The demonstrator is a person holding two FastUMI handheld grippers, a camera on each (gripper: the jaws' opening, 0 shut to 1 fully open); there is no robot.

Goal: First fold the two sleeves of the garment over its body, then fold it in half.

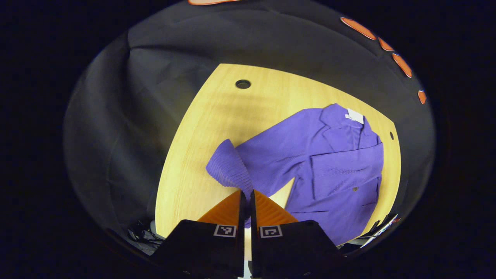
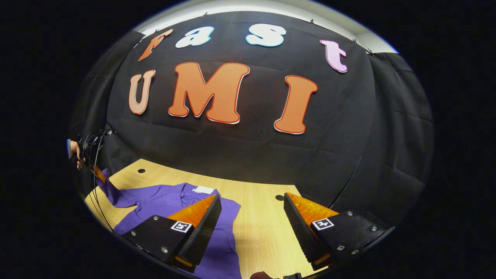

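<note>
1. A purple garment [image 1: 333,170] lies spread on a pale wooden table [image 1: 217,116] in the left gripper view, filling the table from centre toward 4 o'clock, its collar with a white tag [image 1: 355,115] up at about 1 o'clock.
2. The left gripper [image 1: 246,193] sits at 6 o'clock in its own view, fingers drawn nearly together, pinching the ribbed cuff of one sleeve [image 1: 229,167]; the cuff fans out just above the fingertips, toward 11 o'clock from them.
3. How much cloth lies between the two fingers is hidden by the fingers themselves.
4. That sleeve runs from the cuff up toward the shoulder at 1 o'clock, raised off the table near the grip.
5. The other sleeve appears already laid across the body; its edge is hard to trace among the folds.
6. The garment's lower hem at 5 o'clock is cut off by the gripper body and the view's edge.
7. In the right gripper view, the right gripper [image 2: 252,207] is at 6 o'clock with fingers spread wide and nothing between them but bare table.
8. The garment shows there at 7 o'clock, partly covered by one finger.
9. At 9 o'clock a hand [image 2: 74,153] with cables [image 2: 93,174] holds the far gripper, lifting the sleeve end; detail there is small and distorted.
</note>
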